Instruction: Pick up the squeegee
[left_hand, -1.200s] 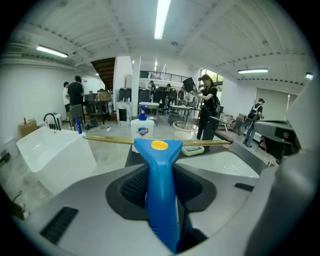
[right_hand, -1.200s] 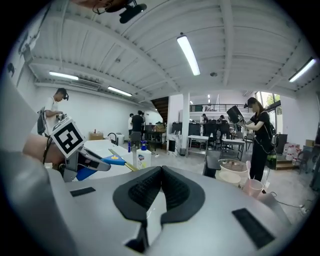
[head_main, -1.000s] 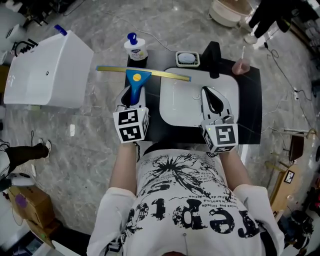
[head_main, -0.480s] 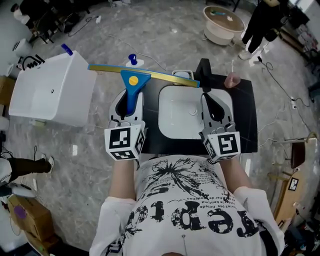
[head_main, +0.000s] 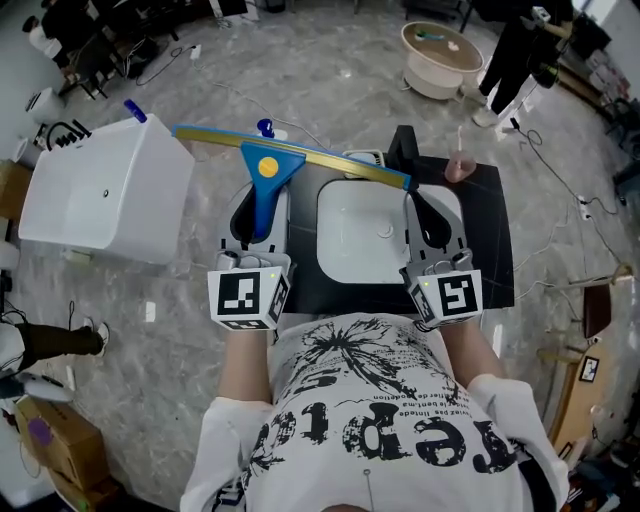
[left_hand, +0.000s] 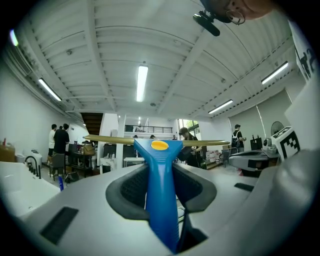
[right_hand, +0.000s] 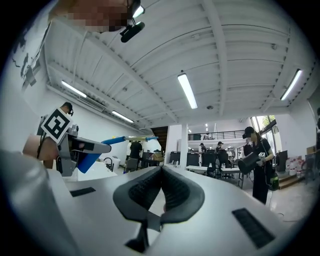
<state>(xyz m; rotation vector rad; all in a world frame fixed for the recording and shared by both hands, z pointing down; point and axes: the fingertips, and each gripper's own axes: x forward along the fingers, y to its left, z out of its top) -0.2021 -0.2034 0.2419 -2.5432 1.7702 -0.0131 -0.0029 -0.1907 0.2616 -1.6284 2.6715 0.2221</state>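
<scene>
Grey marbled floor surrounds a black bench (head_main: 495, 240) in the head view, with a white basin (head_main: 355, 235) at its centre. At 9 o'clock of the basin the left hand-held gripper (head_main: 262, 197) is clamped on the blue handle of the squeegee (head_main: 266, 166). The squeegee is lifted clear of the bench, its long yellow blade running from 10 o'clock towards 1 o'clock above the basin's far rim. The right hand-held gripper (head_main: 422, 200) hovers at the basin's 3 o'clock edge. A white box (head_main: 100, 190) stands on the floor at 9 o'clock, and a pink cup (head_main: 460, 166) sits at the bench's 1 o'clock corner.

Seen from the left gripper view, under a white ribbed ceiling with tube lights, the left hand-held gripper (left_hand: 160, 167) has both pads pressed on the squeegee (left_hand: 161, 210) handle. The blade lies level across 12 o'clock.

Seen from the right gripper view, the right hand-held gripper (right_hand: 160, 171) has its pads together with nothing between them. The squeegee (right_hand: 90, 161) shows at 9 o'clock, and a person (right_hand: 257, 160) stands at 3 o'clock.
</scene>
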